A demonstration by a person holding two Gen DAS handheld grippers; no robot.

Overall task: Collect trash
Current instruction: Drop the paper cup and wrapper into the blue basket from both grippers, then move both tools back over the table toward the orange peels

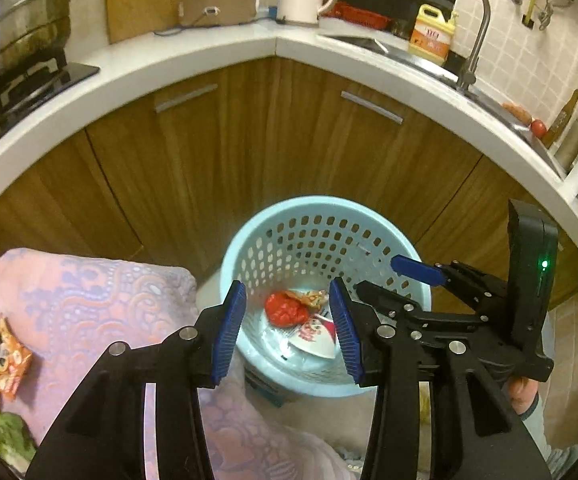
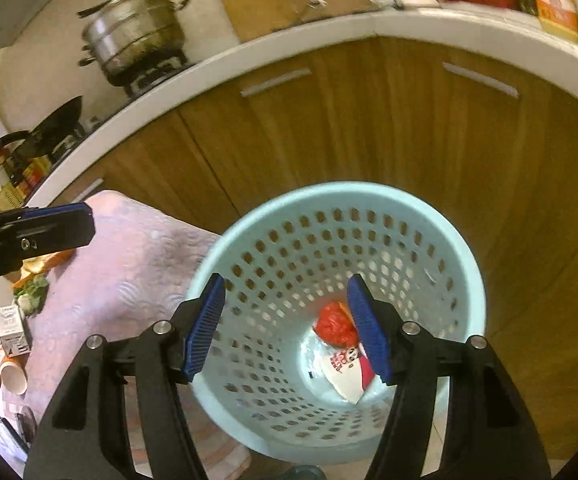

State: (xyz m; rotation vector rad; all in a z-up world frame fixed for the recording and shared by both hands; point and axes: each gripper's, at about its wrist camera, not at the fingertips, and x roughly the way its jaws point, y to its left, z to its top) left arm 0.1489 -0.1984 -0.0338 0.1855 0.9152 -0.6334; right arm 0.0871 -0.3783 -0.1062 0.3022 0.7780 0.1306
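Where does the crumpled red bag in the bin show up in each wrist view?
Left wrist: crumpled red bag lies on the floor of the light blue bin, centre frame, between this gripper's blue fingers.
Right wrist: same bag on the bin floor, right of centre, partly behind the right-hand finger.
Shared landmark: the white-and-red wrapper lying beside the bag.

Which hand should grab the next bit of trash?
Probably left. The left tool is open, empty and nearer the orange wrapper on the pink cloth; the right tool hangs over the basket.
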